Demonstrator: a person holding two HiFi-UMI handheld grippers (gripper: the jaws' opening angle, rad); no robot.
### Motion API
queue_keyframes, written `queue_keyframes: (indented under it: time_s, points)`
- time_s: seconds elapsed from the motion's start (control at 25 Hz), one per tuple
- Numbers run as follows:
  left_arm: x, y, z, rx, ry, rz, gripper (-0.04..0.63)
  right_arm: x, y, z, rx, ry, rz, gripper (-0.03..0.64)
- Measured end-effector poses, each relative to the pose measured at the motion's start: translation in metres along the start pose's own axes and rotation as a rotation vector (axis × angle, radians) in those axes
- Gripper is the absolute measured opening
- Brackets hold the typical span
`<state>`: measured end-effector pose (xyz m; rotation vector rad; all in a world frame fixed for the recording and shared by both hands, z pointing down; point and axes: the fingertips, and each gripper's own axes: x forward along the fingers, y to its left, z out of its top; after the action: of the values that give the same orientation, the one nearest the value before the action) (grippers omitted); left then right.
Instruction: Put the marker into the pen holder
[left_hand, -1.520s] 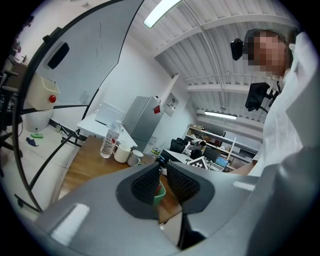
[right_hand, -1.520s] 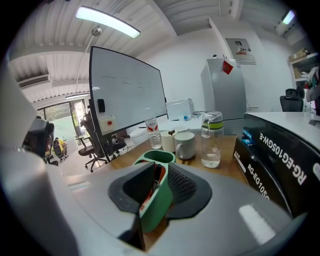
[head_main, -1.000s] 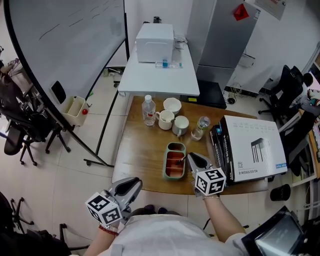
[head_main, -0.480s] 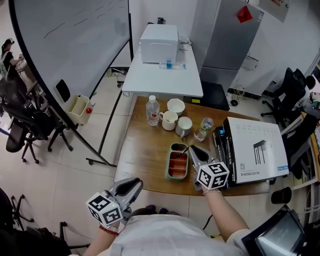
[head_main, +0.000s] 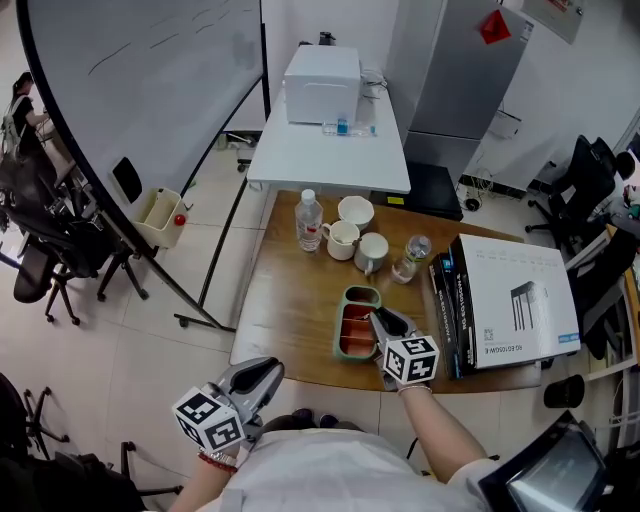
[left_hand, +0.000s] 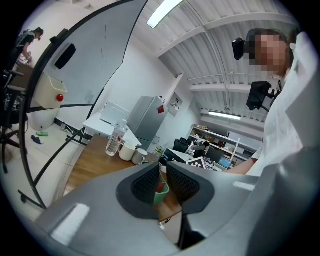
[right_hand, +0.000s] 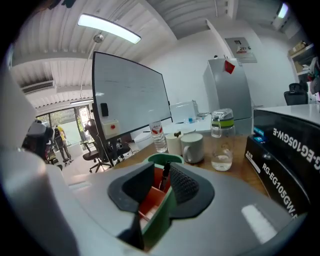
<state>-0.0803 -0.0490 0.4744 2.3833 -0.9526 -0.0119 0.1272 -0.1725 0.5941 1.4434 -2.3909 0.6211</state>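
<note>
The green pen holder (head_main: 360, 293) with orange compartments lies on the wooden table, near its front edge. My right gripper (head_main: 381, 322) hovers over the holder's right side. In the right gripper view its jaws (right_hand: 160, 172) are opening. The black marker (right_hand: 165, 176) stands between them, tip down in the holder (right_hand: 161, 159), close to the right pad, with a gap on the left. My left gripper (head_main: 262, 372) hangs off the table's near left, below the edge, shut with nothing in it (left_hand: 163, 172).
Behind the holder stand a water bottle (head_main: 309, 220), two mugs (head_main: 343, 240) (head_main: 374, 252), a white bowl (head_main: 356, 212) and a glass jar (head_main: 409, 258). Black boxes (head_main: 447, 310) topped by a white carton (head_main: 515, 300) flank the right gripper. A white table (head_main: 330, 155) lies beyond.
The right gripper carried the marker over the holder, then drew back toward me and lower. Its jaws have parted from the marker. The left gripper has stayed put.
</note>
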Motion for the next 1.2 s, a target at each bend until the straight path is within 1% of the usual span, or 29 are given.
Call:
queue_keyframes:
  time_s: [0.04,0.08,0.2,0.28,0.4,0.52,0.64,0.76,0.84,1.0,1.2]
  points:
    - [0.002,-0.001,0.000,0.000,0.001,-0.004,0.049,0.000,0.000,-0.004,-0.002,0.018,0.004,0.098]
    - [0.004,-0.002,0.001,0.002,0.002,-0.010,0.049,-0.001,-0.002,-0.007,-0.003,0.028,0.002,0.124]
    - [0.011,-0.005,0.003,0.008,0.005,-0.026,0.049,-0.008,-0.007,-0.010,0.005,0.030,-0.014,0.168]
    - [0.014,-0.006,0.003,0.009,0.008,-0.034,0.049,-0.013,-0.012,-0.013,0.017,0.030,-0.020,0.187]
    - [0.015,-0.004,0.001,0.006,0.014,-0.038,0.049,-0.018,-0.016,-0.013,0.049,0.023,-0.014,0.190]
    - [0.017,-0.002,0.000,0.006,0.013,-0.040,0.049,-0.016,-0.013,-0.002,0.064,-0.006,0.000,0.183]
    - [0.018,-0.002,0.001,0.009,0.010,-0.042,0.049,-0.009,-0.017,0.002,0.093,-0.012,-0.002,0.155]
    - [0.015,-0.001,0.003,0.009,0.010,-0.028,0.049,-0.004,-0.019,0.001,0.156,-0.013,0.023,0.089]
    - [0.012,0.001,0.004,0.007,0.006,-0.018,0.049,-0.004,-0.018,0.001,0.159,-0.006,0.033,0.026]
    - [0.010,0.004,0.003,0.003,-0.003,-0.015,0.049,-0.005,-0.014,0.000,0.136,0.026,0.042,0.026]
    - [0.012,0.003,0.005,0.002,-0.009,-0.020,0.049,-0.017,0.001,0.037,0.070,-0.044,0.063,0.023]
